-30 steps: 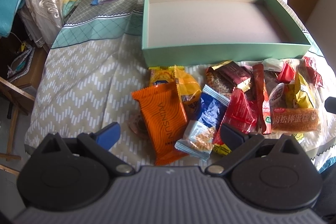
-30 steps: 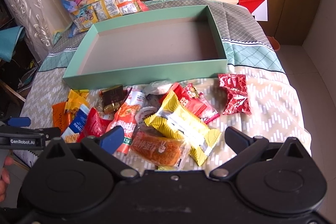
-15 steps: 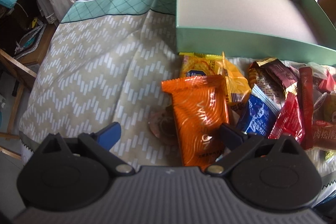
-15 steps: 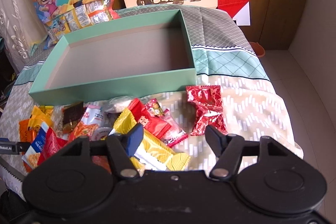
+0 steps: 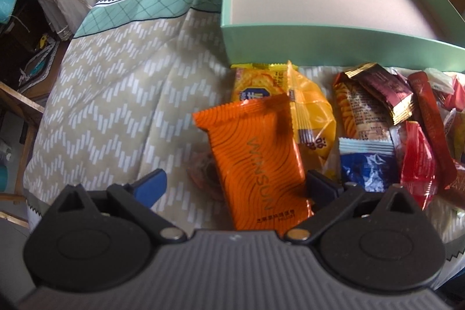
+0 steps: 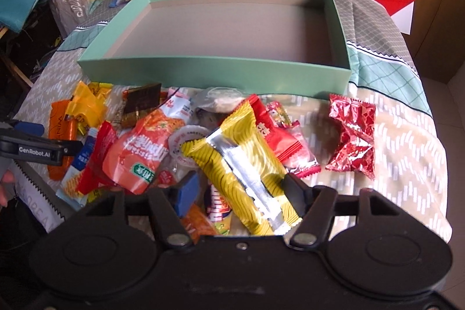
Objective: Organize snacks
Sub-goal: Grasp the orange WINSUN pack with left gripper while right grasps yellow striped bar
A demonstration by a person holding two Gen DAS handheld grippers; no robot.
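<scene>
Green box (image 6: 215,71) holds nothing; snack pile (image 6: 180,144) before it. Both grippers' fingers spread, gripping nothing.

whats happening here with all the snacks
A person holds a gripper in each hand over a pile of snack packets on a patterned cloth. The left gripper is open around the orange packet. The right gripper straddles the yellow packet; its jaws have just been opening and do not look clamped. The green box behind the pile holds nothing yet.
</scene>
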